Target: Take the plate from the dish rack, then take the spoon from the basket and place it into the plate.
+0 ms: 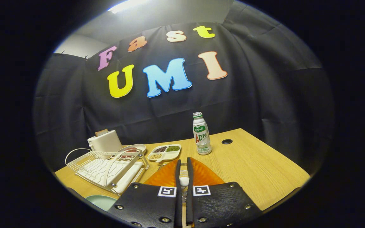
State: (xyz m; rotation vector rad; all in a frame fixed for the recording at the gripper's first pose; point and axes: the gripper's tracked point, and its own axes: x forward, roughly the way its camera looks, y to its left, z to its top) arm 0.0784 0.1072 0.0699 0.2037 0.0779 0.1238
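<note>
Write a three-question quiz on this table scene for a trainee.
1. True or false: the bottle lies on its side.
2. What sits under the gripper? A toaster; B orange basket; C dish rack.
3. Fill in: the gripper's fingers are closed on a small ____ item.
Key: 1 false, it stands upright; 2 B; 3 white.
</note>
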